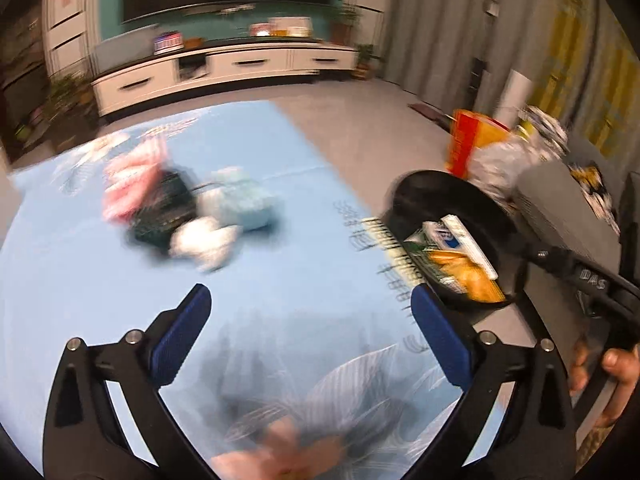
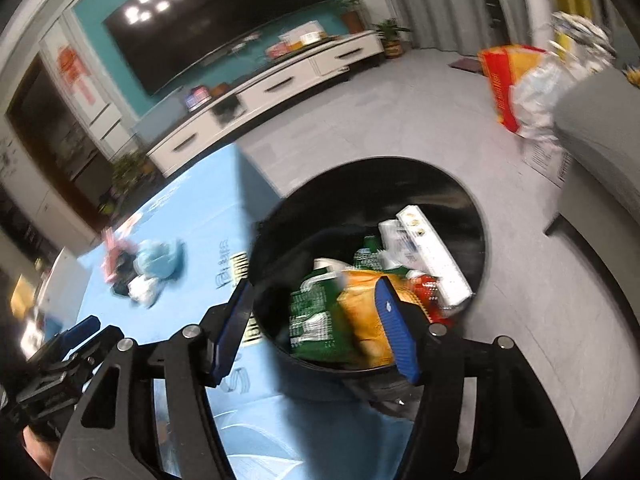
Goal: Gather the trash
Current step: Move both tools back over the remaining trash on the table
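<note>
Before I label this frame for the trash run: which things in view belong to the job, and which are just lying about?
Part of the job:
- black bin, already holding wrappers
- pile of trash on the blue tablecloth
- left gripper and right gripper, both open and empty

Just there:
- TV
- white cabinet
- potted plants
- red and yellow bag on the floor

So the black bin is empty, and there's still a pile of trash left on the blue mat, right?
Not quite. The bin already holds wrappers, as the right wrist view shows. The trash pile does lie on the blue mat.
</note>
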